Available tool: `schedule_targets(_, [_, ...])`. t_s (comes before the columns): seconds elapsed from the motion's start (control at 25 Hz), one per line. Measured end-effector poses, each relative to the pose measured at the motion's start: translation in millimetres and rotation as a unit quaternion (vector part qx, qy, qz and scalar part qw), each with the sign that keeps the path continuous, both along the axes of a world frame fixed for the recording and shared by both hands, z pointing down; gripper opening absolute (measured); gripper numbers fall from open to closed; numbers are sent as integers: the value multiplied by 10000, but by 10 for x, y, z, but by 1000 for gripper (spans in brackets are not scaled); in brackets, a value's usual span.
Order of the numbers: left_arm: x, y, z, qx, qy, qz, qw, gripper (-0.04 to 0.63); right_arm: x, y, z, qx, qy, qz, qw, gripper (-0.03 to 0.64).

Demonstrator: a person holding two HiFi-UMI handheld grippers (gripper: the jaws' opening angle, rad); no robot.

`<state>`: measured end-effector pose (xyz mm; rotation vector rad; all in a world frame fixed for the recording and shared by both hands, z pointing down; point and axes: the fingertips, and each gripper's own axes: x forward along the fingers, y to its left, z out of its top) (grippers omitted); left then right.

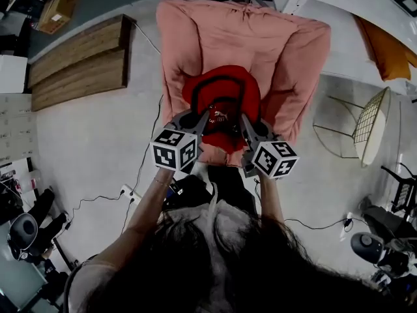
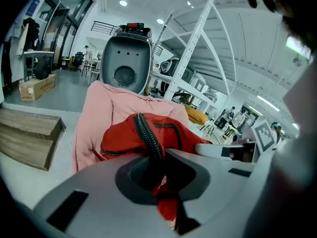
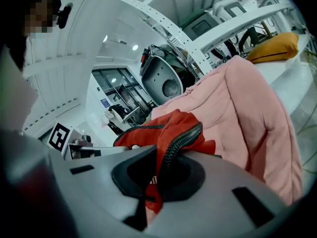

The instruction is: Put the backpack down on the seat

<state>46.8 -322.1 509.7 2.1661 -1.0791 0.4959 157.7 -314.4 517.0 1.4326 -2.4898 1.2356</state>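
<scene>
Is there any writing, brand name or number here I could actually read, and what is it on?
No text here reads clearly.
White mark on the backpack: probably a logo, too small to read.
Label on the cardboard box: blurred, unreadable.
Marker cube: black-and-white square pattern, no letters or numbers.

Ceiling lights [image 2: 123,3] are brightly flooding the hall, glaring in both gripper views; the head view is looking dimmer, greyer. Fisheye distortion is bending the shelving [image 2: 190,53] and blackening corners. The backpack [image 2: 119,138] is showing sharp, nearest foreground blurring.
</scene>
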Motion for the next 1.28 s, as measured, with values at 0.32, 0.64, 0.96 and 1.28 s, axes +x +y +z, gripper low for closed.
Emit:
schedule_targets(0.32, [-175,-676,917,-194,-540,-481,9972,43,62,-586,950,-531,220,-36,9983,37])
schedule_targets(0.64, [-207,-991,1884,-946,-833,-405,9912,44,193,-807,1774,-1067,423,-47,9934,37])
schedule_targets(0.96, [-566,-1116,2597,-1383,-1371,-708,9783,44,119,-1027,2515,-1441,769,-282,9862,37])
schedule_targets(1.28, [-622,-1106,2844,-1584,-1334,-1001,9732,46,141,-1072,2812,-1506,1220,-512,9797,38])
